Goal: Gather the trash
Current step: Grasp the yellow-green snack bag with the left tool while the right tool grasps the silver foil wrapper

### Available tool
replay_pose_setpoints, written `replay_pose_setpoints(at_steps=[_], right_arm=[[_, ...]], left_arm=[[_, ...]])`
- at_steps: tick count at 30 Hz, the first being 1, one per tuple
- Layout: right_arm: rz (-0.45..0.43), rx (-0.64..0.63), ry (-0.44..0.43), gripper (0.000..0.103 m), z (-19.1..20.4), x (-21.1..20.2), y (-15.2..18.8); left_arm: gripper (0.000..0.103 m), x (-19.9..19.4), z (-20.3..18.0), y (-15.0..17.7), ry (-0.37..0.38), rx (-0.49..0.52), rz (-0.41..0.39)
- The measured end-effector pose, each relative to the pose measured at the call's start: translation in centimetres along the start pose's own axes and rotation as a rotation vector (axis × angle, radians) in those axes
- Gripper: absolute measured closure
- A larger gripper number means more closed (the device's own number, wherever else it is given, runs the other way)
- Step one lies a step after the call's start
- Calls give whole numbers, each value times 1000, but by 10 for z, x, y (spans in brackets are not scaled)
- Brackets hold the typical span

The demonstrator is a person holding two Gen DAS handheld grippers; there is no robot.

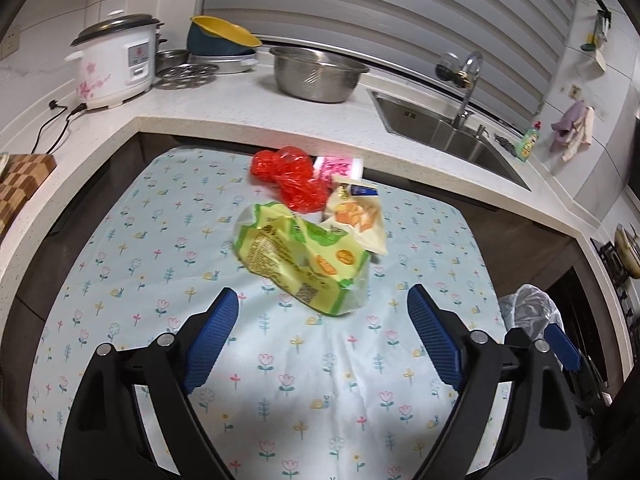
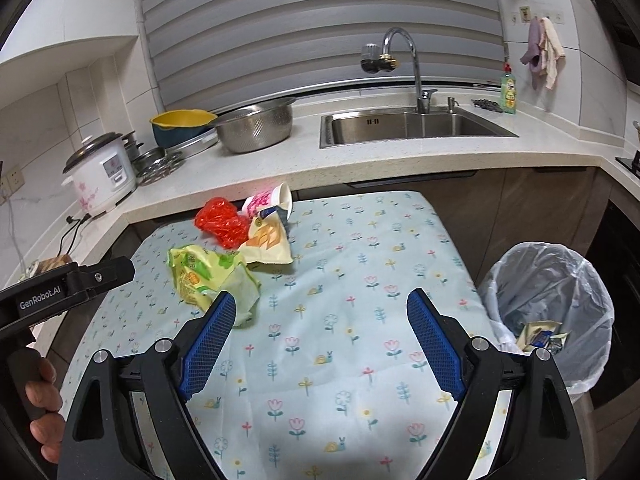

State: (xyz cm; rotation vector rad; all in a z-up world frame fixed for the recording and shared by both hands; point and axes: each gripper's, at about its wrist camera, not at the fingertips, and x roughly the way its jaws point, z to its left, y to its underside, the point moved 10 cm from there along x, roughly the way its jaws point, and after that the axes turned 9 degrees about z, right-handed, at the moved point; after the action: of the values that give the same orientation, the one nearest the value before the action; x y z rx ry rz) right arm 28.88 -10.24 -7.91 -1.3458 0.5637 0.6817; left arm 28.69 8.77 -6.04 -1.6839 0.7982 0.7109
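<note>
A crumpled green-and-yellow wrapper (image 1: 304,260) (image 2: 208,276) lies on the flowered tablecloth (image 1: 160,264) (image 2: 360,280). Behind it sit a cream snack bag (image 1: 358,216) (image 2: 268,242), a red plastic bag (image 1: 290,178) (image 2: 222,222) and a tipped pink-printed paper cup (image 1: 338,168) (image 2: 270,202). My left gripper (image 1: 322,300) stands open just short of the green wrapper, nothing between its blue pads. My right gripper (image 2: 320,304) is open over bare cloth, its left pad beside the wrapper's edge. The trash bin (image 2: 548,304) (image 1: 532,312), lined with clear plastic, stands right of the table and holds some wrappers.
Behind the table runs a white counter (image 2: 400,160) with a rice cooker (image 2: 102,172), a steel colander (image 2: 256,126), a yellow-and-blue bowl (image 2: 182,126) and a sink (image 2: 408,126) with tap. A wooden board (image 1: 20,188) lies at the left. A person's hand (image 2: 44,392) holds the left gripper's handle.
</note>
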Motion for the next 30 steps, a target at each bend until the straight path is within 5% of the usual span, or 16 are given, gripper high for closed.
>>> replay_pose_setpoints(at_steps=[22,24,30], right_arm=[[78,-34,-29,19,19,127,-38],[86,-41,-32,19,20,143,-45],[113,-62,-61,19,29,183,-56]], left_arm=[[18,115,22,-28,14,-123,145],[23,127,21,-31,17,-128,156],[63,155,29,-38,41,-145,199]])
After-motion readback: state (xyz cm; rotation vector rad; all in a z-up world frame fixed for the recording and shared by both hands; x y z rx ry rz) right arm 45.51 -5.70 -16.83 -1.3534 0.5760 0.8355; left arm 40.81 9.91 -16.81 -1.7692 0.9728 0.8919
